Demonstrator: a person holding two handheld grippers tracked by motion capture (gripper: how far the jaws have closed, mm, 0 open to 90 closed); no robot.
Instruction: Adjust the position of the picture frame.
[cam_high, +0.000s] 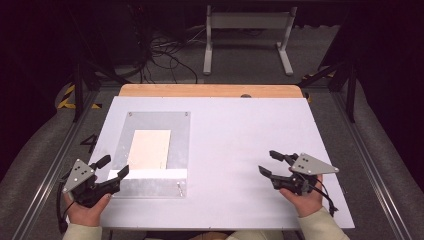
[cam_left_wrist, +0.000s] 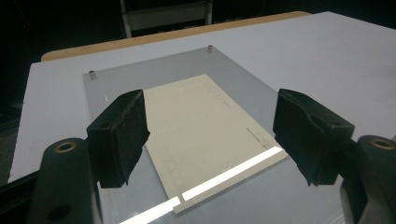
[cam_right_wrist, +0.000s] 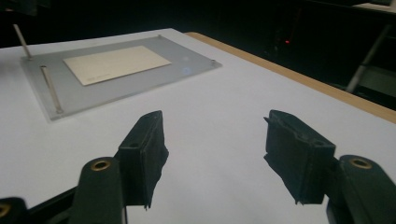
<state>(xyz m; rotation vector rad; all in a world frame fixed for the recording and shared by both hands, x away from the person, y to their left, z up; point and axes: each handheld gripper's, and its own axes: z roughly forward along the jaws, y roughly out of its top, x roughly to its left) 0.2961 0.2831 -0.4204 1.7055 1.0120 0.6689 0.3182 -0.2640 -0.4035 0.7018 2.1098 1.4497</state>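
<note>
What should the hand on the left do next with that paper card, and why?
Probably ease the left gripper forward and down to the near edge of the cream card. Its jaws stand open with nothing between them, and in the left gripper view the card lies flat on the grey plate just ahead, framed between them. The right gripper is open too, away over bare table.

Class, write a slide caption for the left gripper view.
Open black two-jaw tool hovering over a cream paper sheet on a grey plate.
</note>
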